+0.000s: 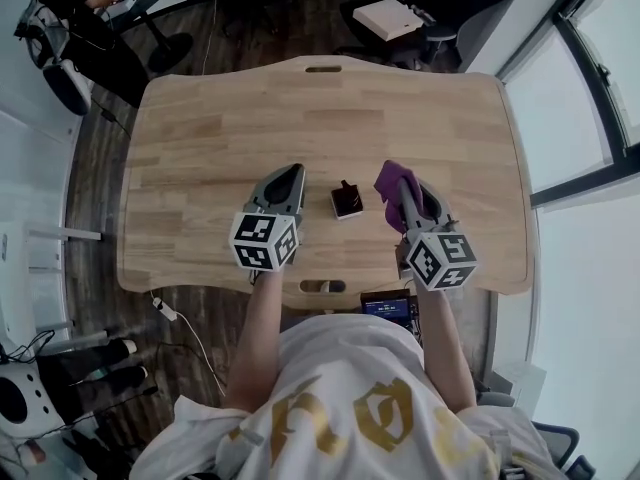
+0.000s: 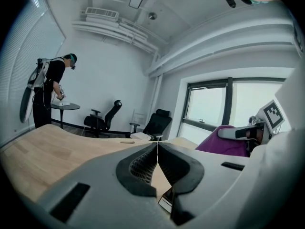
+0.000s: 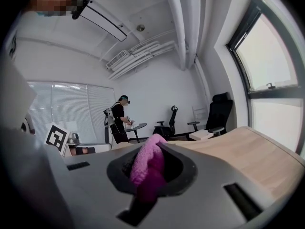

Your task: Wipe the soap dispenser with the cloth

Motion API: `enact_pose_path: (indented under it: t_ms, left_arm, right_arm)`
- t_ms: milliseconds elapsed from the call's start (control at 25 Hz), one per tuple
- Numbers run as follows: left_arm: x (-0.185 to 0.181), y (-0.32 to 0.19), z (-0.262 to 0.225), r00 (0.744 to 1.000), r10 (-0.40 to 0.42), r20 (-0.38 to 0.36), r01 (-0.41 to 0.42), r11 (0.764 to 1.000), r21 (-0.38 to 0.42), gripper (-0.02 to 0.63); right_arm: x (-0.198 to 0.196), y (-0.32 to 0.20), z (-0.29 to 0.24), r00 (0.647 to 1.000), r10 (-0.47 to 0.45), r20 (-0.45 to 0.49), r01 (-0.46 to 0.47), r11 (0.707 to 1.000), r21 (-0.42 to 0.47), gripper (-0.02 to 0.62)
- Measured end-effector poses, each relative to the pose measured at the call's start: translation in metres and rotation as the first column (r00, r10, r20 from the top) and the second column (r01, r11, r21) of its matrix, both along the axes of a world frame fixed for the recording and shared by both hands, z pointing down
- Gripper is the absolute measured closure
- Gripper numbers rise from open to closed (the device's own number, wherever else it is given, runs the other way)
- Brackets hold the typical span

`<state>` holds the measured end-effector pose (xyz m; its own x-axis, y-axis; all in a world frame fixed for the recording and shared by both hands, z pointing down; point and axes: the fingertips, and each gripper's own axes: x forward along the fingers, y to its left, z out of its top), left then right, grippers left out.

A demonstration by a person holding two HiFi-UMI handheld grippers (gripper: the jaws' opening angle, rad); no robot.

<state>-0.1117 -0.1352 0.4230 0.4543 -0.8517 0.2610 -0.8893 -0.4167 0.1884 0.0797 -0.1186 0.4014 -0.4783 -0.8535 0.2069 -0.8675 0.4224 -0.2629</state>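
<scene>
Nearest to the person, a small lit screen (image 1: 387, 306) sits at the near edge of the table (image 1: 230, 108), right under the right gripper's marker cube.

Next out are the two tools. The left gripper (image 1: 291, 171) has its jaws pressed fully together with nothing in them, and its own view shows the pads meeting tip to tip. The right gripper (image 1: 402, 190) is clamped on the purple cloth (image 1: 386, 180), with a fat fold sticking out past the tips and some hanging below.

The soap dispenser (image 1: 347, 199) stands on the wood between the two grippers. It's near both but nothing touches it, so I'd say the wiping hasn't started.

How I'd do this step: it looks small and light, so a sideways swipe will probably just shove it or tip it over. I'd open the left jaws and pinch the base, or at least brace the closed tip against the far side. Then bring the cloth in so the loose fold does the rubbing, not the hard tips. Use short strokes down the body, then work around the pump.

Further back there are office chairs (image 2: 157, 123) and another person (image 2: 51, 87) at a round table.
</scene>
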Motion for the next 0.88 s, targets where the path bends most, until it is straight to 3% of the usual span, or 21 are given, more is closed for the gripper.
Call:
enact_pose_path:
  t_ms: [480,880]
  left_arm:
    - [0.001,-0.004,0.022,1.000,0.000,0.023,0.001,0.999,-0.036,0.595]
    - [0.009,0.002,0.073,0.996,0.048,0.075,-0.038,0.990,-0.136,0.595]
  right_arm:
    - [-0.002,-0.010,0.020,1.000,-0.024,-0.001,0.024,0.999,-0.046,0.569]
    - [-0.001,-0.013,0.062,0.999,-0.041,-0.016,0.039,0.990,-0.136,0.569]
